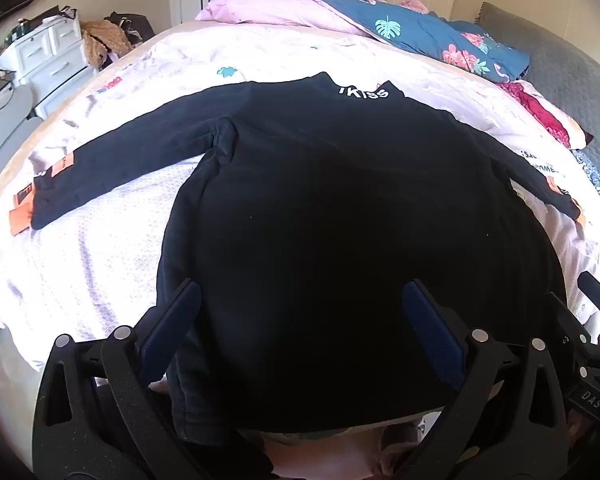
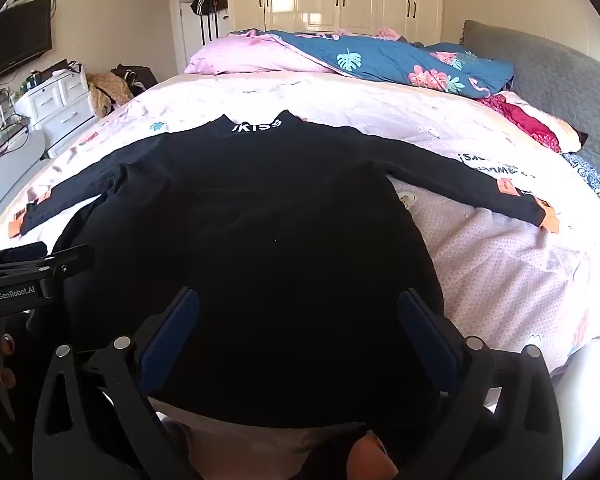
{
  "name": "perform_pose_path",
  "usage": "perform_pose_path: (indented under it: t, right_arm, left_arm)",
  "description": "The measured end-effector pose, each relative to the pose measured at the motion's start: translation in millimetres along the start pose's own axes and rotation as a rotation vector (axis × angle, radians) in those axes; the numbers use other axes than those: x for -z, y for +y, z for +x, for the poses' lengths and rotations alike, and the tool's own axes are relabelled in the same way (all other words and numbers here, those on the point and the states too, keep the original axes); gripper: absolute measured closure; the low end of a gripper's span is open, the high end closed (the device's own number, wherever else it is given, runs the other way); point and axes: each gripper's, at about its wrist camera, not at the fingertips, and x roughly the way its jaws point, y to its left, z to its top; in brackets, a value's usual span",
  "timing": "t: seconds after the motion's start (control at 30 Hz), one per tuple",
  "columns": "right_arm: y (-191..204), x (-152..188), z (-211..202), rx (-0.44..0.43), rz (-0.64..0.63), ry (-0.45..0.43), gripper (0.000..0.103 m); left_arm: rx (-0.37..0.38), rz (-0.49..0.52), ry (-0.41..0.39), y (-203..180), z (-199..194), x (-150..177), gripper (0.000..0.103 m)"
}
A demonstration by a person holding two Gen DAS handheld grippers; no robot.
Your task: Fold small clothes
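A small black long-sleeved top (image 1: 320,208) lies flat on the bed, back side up, both sleeves spread out, white lettering at the collar (image 1: 364,92). Orange tags show at the cuffs (image 1: 20,200). It also shows in the right wrist view (image 2: 260,220). My left gripper (image 1: 300,300) is open, its blue pads (image 1: 172,324) over the lower left part of the top near the hem. My right gripper (image 2: 298,304) is open over the lower right part of the top, near the hem. The left gripper shows at the left edge of the right wrist view (image 2: 28,276).
The bed has a pale pink patterned sheet (image 2: 500,272). A pink pillow (image 2: 252,56) and a blue floral quilt (image 2: 400,60) lie at the far end. A grey headboard (image 2: 560,80) is on the right. White drawers (image 2: 56,108) stand left of the bed.
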Motion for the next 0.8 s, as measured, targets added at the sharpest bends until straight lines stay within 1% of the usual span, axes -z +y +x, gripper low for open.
perform_pose_path:
  t: [0.27,0.43,0.8]
  right_arm:
    - [3.8,3.0,0.4,0.014,-0.017,0.001,0.004]
    - [2.6,2.2,-0.9,0.016,-0.017,-0.002,0.004]
    - [2.9,2.5,-0.9,0.022,-0.017,-0.001,0.004]
  left_arm:
    - [0.006,-0.007,-0.003,-6.0,-2.5,1.2,0.008]
    - [0.016,-0.009,0.005,2.1,-0.1,1.9,0.008]
    - [0.022,-0.005,0.011,1.9,-0.2,1.4,0.008]
